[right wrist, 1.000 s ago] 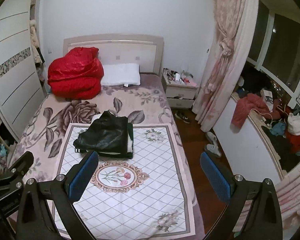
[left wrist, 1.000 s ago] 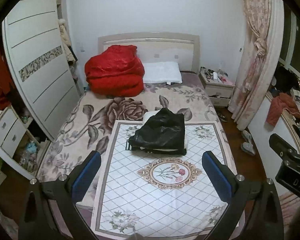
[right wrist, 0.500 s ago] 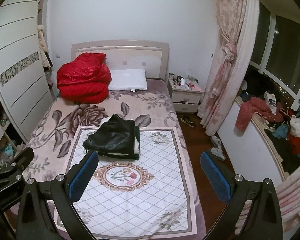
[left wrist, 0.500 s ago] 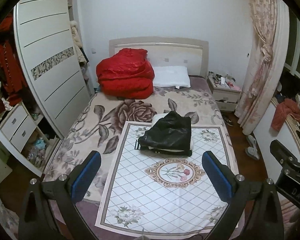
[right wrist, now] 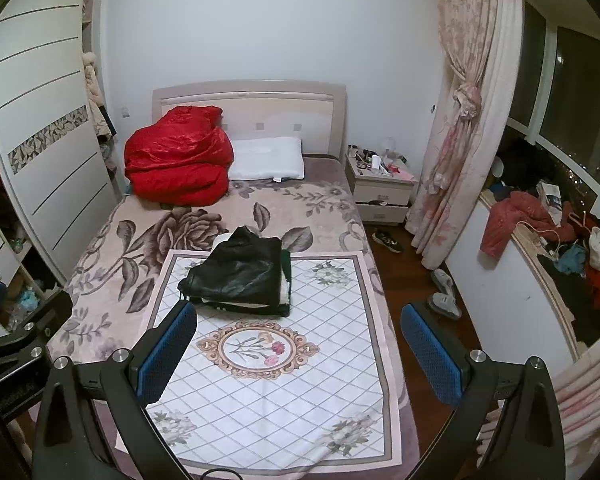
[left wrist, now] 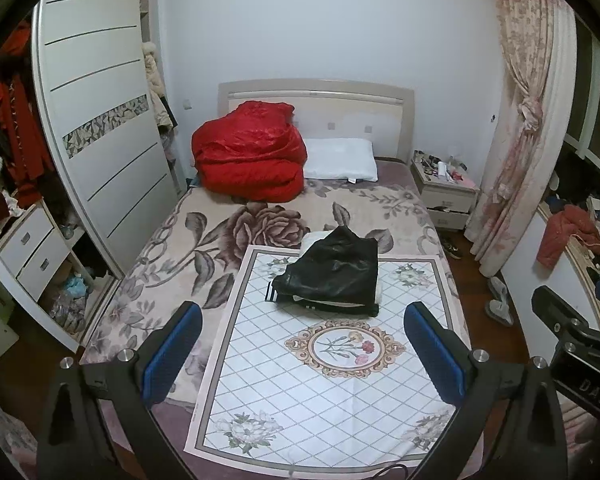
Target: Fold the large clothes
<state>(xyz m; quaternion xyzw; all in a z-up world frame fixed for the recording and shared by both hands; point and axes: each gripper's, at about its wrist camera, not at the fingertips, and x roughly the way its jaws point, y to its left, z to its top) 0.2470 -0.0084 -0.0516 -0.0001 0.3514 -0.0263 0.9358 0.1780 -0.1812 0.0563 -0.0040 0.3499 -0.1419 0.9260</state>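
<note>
A wardrobe is seen far left of the left gripper, whose fingers are spread wide and hold nothing. Ahead, between the fingers, a folded stack of clothes lies on a white mat on the bed. The right gripper is likewise spread and empty, the stack ahead of its left finger. A curtain hangs far right.

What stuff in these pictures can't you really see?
- Clothes under the black garment: both views, it covers them; only edges peek out.
- Nightstand clutter: both views, too small to name.
- Wardrobe contents: left view, dark, cut off by the edge.
- Left claw and right claw: handles out of frame.
</note>
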